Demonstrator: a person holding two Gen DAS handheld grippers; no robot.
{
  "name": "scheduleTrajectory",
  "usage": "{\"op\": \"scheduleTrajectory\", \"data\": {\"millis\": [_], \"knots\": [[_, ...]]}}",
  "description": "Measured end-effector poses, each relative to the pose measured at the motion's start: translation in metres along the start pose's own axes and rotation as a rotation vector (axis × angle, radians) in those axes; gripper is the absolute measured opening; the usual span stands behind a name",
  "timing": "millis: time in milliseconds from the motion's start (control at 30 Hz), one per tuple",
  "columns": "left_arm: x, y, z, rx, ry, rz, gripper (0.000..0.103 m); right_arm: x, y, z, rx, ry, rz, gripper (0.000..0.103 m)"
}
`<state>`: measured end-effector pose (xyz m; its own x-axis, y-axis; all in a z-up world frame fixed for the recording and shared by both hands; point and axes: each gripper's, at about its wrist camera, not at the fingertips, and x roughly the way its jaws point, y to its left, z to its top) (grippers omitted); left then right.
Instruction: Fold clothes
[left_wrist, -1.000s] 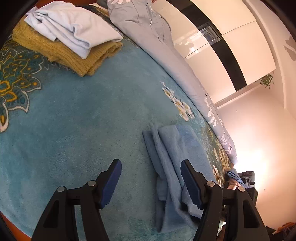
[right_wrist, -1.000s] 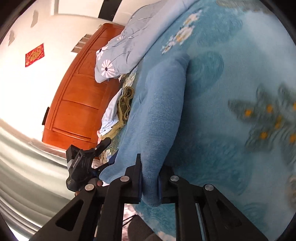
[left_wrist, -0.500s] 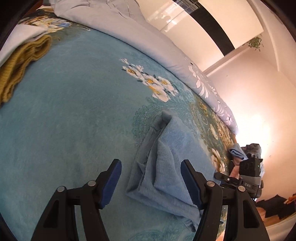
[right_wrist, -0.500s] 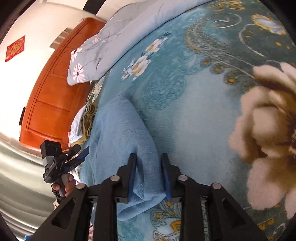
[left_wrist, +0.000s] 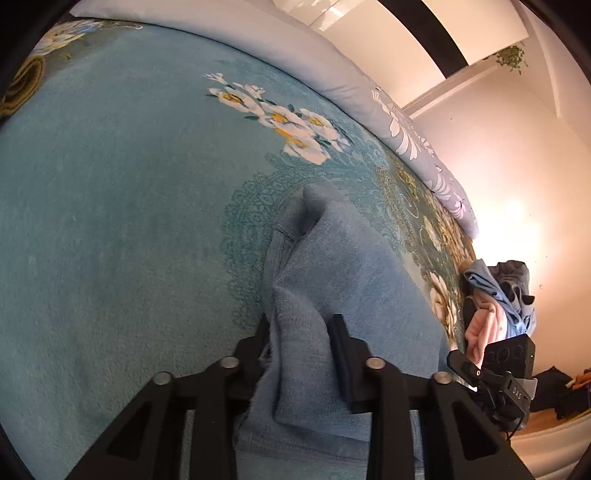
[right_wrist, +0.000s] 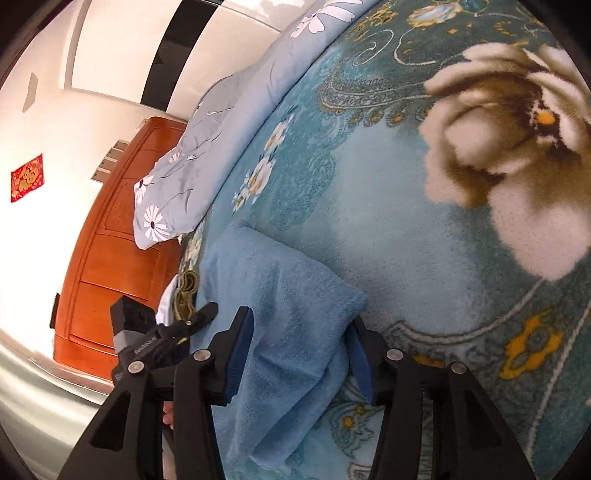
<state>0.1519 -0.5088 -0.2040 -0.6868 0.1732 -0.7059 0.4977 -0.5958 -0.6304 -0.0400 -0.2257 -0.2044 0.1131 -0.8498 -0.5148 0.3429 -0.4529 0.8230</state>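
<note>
A light blue towel (left_wrist: 351, 266) lies folded lengthwise on the teal flowered blanket (left_wrist: 110, 221). My left gripper (left_wrist: 299, 325) has a bunched fold at the towel's near end between its pads, and the jaws are closing on it. At the other end, in the right wrist view, the same towel (right_wrist: 273, 280) lies between the fingers of my right gripper (right_wrist: 301, 321). Those jaws are opening and stand off the cloth on both sides. Each gripper shows in the other's view, the right gripper (left_wrist: 495, 373) low at the right and the left gripper (right_wrist: 155, 332) low at the left.
A pale blue quilt (left_wrist: 332, 74) with white flowers runs along the bed's far side. A folded mustard knit (right_wrist: 186, 291) with a white garment lies near the orange wooden headboard (right_wrist: 110, 258). A heap of clothes (left_wrist: 506, 291) sits beyond the bed's edge.
The left gripper moved over the towel's end and its jaws came together on a fold. The right jaws parted and let go of the towel's other end.
</note>
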Motion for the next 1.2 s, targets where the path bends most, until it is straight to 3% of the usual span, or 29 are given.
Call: {"op": "scheduleTrajectory", "data": {"millis": [67, 133, 367, 433, 567, 733, 833, 1033, 1100, 1200], "knots": [[-0.011, -0.002, -0.008, -0.013, -0.030, 0.006, 0.018, -0.001, 0.009, 0.002, -0.012, 0.004, 0.017, 0.034], [-0.028, -0.005, -0.019, -0.020, -0.063, 0.004, 0.017, -0.005, 0.026, 0.003, -0.057, 0.018, 0.033, 0.024], [-0.126, -0.014, -0.072, -0.030, -0.267, -0.031, 0.017, -0.017, 0.097, -0.003, -0.286, 0.134, 0.114, 0.021], [-0.140, -0.009, -0.085, -0.048, -0.293, -0.034, 0.017, -0.011, 0.107, 0.000, -0.331, 0.175, 0.137, 0.021], [-0.130, 0.009, -0.094, -0.096, -0.260, -0.003, 0.018, 0.025, 0.110, 0.016, -0.371, 0.260, 0.114, 0.021], [-0.106, 0.032, -0.097, -0.147, -0.162, 0.061, 0.019, 0.065, 0.085, 0.018, -0.344, 0.331, -0.028, 0.022], [-0.111, 0.044, -0.105, -0.178, -0.147, 0.034, 0.024, 0.069, 0.070, 0.015, -0.338, 0.340, -0.073, 0.024], [-0.153, 0.038, -0.105, -0.142, -0.258, 0.100, 0.038, 0.025, 0.071, 0.020, -0.409, 0.192, -0.184, 0.031], [-0.155, 0.020, -0.099, -0.080, -0.277, 0.094, 0.043, 0.013, 0.081, 0.014, -0.437, 0.164, -0.166, 0.034], [-0.134, -0.007, -0.097, 0.017, -0.235, 0.080, 0.046, 0.017, 0.099, -0.012, -0.479, 0.203, -0.084, 0.036]]}}
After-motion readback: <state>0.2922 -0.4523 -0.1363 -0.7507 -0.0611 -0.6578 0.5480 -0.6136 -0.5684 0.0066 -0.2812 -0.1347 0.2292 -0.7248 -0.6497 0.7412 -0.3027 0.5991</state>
